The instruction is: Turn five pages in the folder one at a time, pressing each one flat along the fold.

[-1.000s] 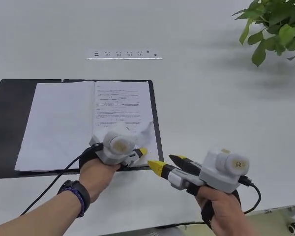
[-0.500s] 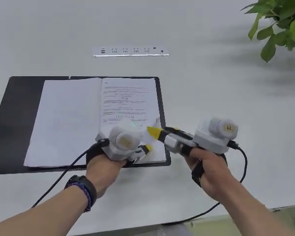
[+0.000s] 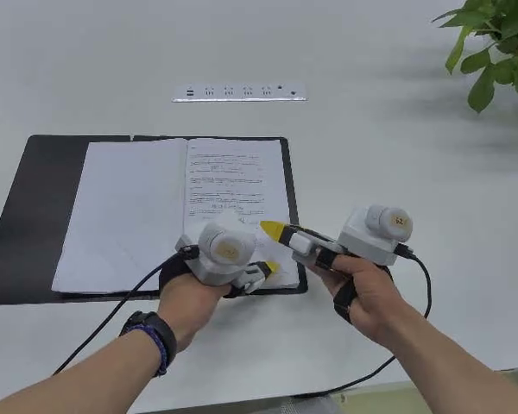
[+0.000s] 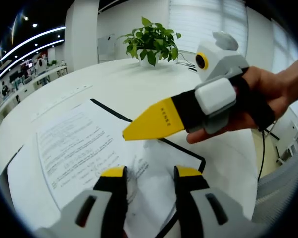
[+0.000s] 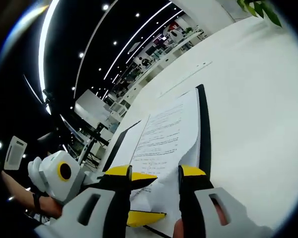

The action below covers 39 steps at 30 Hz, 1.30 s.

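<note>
- White workbench point(image 3: 371, 129) is spreading out pale beneath everything.
- Nearest, the left gripper point(image 3: 266, 270) is sitting at the bottom outer corner of the printed page point(image 3: 233, 185). Its jaws are standing apart with the slightly curled corner just ahead, probably to catch it for turning.
- Just beside it, the right gripper point(image 3: 272, 229) is hovering over the same corner, jaws also apart and gripping nothing, likely ready to help.
- Beyond them, the black folder point(image 3: 34, 207) is lying open and flat, left of centre.
- Farther off, a power strip point(image 3: 240, 92) is lying past the folder and a leafy plant point(image 3: 501, 43) is standing far right, both well apart from the page's likely leftward swing.
</note>
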Available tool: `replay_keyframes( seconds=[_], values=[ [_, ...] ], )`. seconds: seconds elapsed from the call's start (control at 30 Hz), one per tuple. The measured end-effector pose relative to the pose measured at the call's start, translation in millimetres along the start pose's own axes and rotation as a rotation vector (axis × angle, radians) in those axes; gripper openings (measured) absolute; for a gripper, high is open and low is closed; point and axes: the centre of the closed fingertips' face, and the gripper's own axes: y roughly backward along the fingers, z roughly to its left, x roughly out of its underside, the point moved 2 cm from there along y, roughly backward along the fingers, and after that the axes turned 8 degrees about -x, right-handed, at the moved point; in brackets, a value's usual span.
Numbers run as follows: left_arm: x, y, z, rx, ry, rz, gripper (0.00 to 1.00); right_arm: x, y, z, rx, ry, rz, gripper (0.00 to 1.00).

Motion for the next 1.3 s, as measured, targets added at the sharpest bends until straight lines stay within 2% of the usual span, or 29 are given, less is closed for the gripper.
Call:
replay_keyframes(
  seconds=[0.1,0.3,0.43,0.6,0.73,0.83,0.93,1.07,1.23,1.3],
  values=[
    [1.5,3.1,-0.5,0.001,0.017,0.008,0.37,0.8,3.9,-0.8,0.004,-0.008,-0.012,0.34],
    [6.7,11.4,-4.4,0.009,0.000,0.036,0.39,5.7,11.0,0.0,0.006,-0.029,-0.027,0.30],
    [10.6,18.0,-7.0,0.011,0.001,0.053,0.43,9.5,14.1,3.4,-0.010,-0.049,-0.036,0.25],
    [16.5,29.1,-6.5,-0.007,0.039,0.078,0.47,18.7,16.6,9.8,-0.022,-0.046,-0.014,0.18],
    [18.1,38.7,-5.8,-0.018,0.049,0.076,0.50,21.6,17.5,13.8,-0.037,-0.052,-0.019,0.09],
    [18.2,47.5,-4.4,-0.029,0.057,0.071,0.52,22.0,17.1,14.3,-0.033,-0.057,-0.023,0.07],
    [20.6,55.1,-3.7,-0.033,0.060,0.072,0.53,22.4,17.7,11.1,-0.017,-0.071,-0.030,0.00],
    [27.8,66.0,1.4,-0.051,0.057,0.079,0.54,21.6,19.1,13.1,-0.025,-0.110,-0.041,0.00],
    [30.7,80.0,7.4,-0.066,0.094,0.071,0.54,19.7,19.2,15.9,-0.028,-0.103,-0.041,0.00],
    [32.9,85.7,8.8,-0.075,0.087,0.071,0.54,18.8,19.2,17.5,-0.028,-0.102,-0.042,0.00]
  ],
)
